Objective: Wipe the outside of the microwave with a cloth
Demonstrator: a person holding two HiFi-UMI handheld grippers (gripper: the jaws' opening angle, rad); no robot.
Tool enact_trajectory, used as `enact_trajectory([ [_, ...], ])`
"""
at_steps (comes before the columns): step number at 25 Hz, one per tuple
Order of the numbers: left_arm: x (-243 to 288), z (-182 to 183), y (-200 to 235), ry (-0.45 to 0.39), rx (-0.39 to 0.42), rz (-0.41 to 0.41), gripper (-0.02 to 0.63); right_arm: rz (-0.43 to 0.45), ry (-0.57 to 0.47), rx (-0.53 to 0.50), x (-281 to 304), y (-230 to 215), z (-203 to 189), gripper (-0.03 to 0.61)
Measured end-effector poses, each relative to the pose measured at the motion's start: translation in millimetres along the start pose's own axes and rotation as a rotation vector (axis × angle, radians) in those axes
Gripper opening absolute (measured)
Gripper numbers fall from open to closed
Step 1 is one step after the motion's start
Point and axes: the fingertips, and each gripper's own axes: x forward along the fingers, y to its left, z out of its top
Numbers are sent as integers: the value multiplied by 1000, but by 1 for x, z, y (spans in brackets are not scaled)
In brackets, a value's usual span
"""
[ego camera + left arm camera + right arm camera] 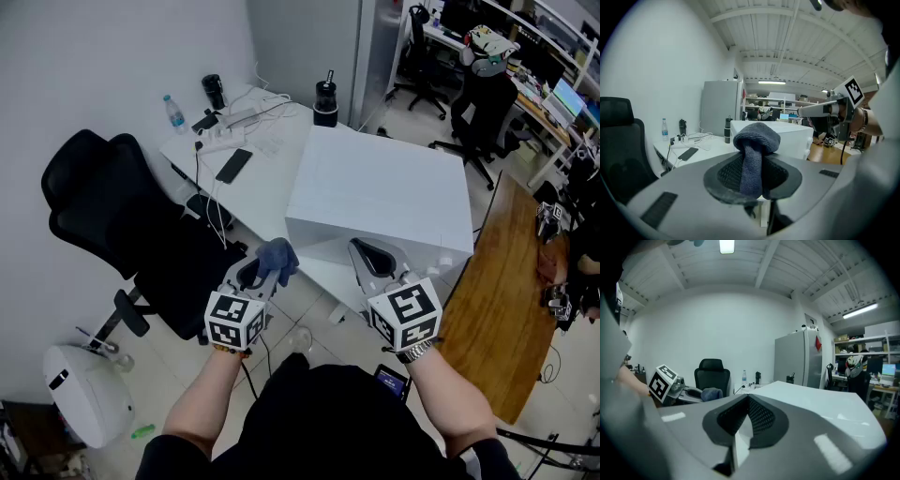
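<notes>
The microwave (380,192) is a white box on the white table, just beyond both grippers; its top fills the right of the right gripper view (815,397) and it stands behind the cloth in the left gripper view (792,138). A dark blue cloth (277,258) is bunched in my left gripper (258,272), whose jaws are shut on it; its folded end bulges past the tips (757,138). My right gripper (370,255) hangs at the microwave's near front corner, shut with nothing in it (745,418). The two grippers are side by side and close together.
A black office chair (122,225) stands to the left. The white table (267,169) carries a phone, a power strip with cables, a water bottle (174,112) and a black flask (325,101). A wooden desk (511,281) runs along the right. A white round bin (89,394) sits on the floor.
</notes>
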Motion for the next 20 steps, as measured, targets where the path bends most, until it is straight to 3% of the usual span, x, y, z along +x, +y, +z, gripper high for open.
enact_trajectory([
  [10, 68, -19, 65, 86, 26, -51, 95, -45, -11, -15, 75, -22, 30, 2],
  [20, 134, -22, 85, 126, 73, -168, 95, -131, -14, -13, 107, -55, 44, 2],
])
